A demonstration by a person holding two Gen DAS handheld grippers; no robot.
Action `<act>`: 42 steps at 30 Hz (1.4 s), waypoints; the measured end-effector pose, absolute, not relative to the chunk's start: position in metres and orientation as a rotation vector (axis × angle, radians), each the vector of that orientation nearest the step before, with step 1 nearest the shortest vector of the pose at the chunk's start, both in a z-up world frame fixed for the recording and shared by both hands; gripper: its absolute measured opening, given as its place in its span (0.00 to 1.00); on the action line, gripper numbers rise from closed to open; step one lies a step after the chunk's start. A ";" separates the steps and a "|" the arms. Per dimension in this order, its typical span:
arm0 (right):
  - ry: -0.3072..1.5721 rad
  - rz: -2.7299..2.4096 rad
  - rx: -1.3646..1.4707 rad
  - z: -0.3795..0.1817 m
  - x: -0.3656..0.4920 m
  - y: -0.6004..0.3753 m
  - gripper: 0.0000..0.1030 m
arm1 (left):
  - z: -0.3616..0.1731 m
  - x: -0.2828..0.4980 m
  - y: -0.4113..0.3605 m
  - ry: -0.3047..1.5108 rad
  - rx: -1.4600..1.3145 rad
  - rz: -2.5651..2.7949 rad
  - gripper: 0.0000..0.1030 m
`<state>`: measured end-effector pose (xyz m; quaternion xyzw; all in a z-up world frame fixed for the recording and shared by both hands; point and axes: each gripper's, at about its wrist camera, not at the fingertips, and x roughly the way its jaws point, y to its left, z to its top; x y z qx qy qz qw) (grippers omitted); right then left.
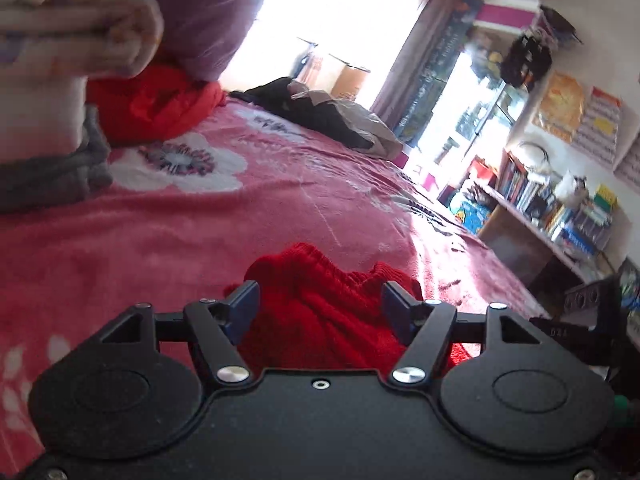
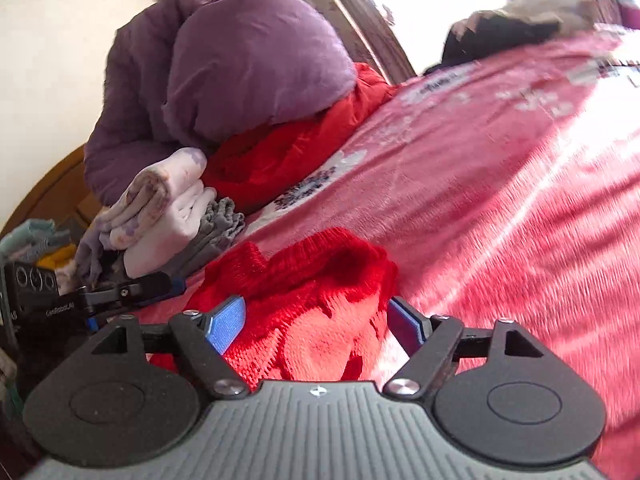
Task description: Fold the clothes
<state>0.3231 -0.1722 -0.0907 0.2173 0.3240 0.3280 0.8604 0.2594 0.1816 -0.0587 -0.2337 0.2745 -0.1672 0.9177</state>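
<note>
Red knit sweater (image 1: 320, 304) bunched on the near edge of the pink floral bed (image 1: 260, 208), left gripper (image 1: 320, 304) and right gripper (image 2: 316, 316) jaws wide around it, folded pile (image 2: 168, 208) far left.

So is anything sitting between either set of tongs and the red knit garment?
Nothing visible. The red knit garment already lies between the open left tongs and between the open right tongs, bunched on the pink floral blanket.
</note>
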 end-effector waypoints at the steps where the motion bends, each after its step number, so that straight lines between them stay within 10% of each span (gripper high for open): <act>1: 0.713 0.681 0.523 -0.097 0.322 -0.179 0.76 | -0.063 0.256 0.185 0.594 -0.526 -0.332 0.68; 16: 0.845 0.709 0.746 -0.133 0.325 -0.154 0.87 | -0.111 0.260 0.182 0.772 -0.965 -0.284 0.69; 27: 0.821 0.719 0.901 -0.143 0.324 -0.164 0.53 | -0.114 0.236 0.194 0.729 -1.111 -0.305 0.49; 42: 0.900 0.857 0.811 -0.109 0.214 -0.128 0.59 | -0.106 0.070 0.240 0.751 -1.106 -0.166 0.58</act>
